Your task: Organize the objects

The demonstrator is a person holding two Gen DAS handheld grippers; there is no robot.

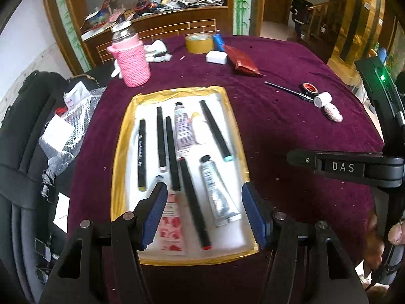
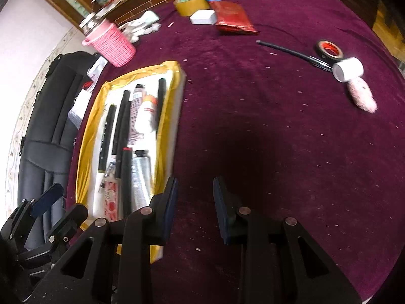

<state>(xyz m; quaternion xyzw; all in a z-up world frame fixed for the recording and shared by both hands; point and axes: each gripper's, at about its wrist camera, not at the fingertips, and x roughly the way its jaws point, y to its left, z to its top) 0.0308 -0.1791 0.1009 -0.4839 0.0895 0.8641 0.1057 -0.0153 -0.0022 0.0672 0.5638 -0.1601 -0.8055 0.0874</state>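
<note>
A yellow-rimmed tray (image 1: pixel 117 152) with a white liner lies on the purple tablecloth and holds several black pens (image 1: pixel 160 139), tubes (image 1: pixel 219 190) and a small white bottle (image 1: pixel 198 130). My left gripper (image 1: pixel 205 210) is open and empty, low over the tray's near end, its blue pads either side of a black pen with a red tip (image 1: pixel 195 205) and a silver tube. My right gripper (image 2: pixel 195 207) is open and empty over bare cloth just right of the tray (image 2: pixel 165 131). The left gripper's fingers (image 2: pixel 46 200) show at the lower left of the right wrist view.
On the cloth to the right lie a black pen (image 1: pixel 286 90), a black tape roll (image 1: pixel 310 88), a white cylinder (image 1: pixel 322 99) and a pink fluffy item (image 1: pixel 332 112). At the back stand a pink knitted holder (image 1: pixel 131 60), yellow tape (image 1: pixel 198 43), a white box (image 1: pixel 216 57) and a red packet (image 1: pixel 241 60). A black chair (image 1: pixel 22 152) is at the left.
</note>
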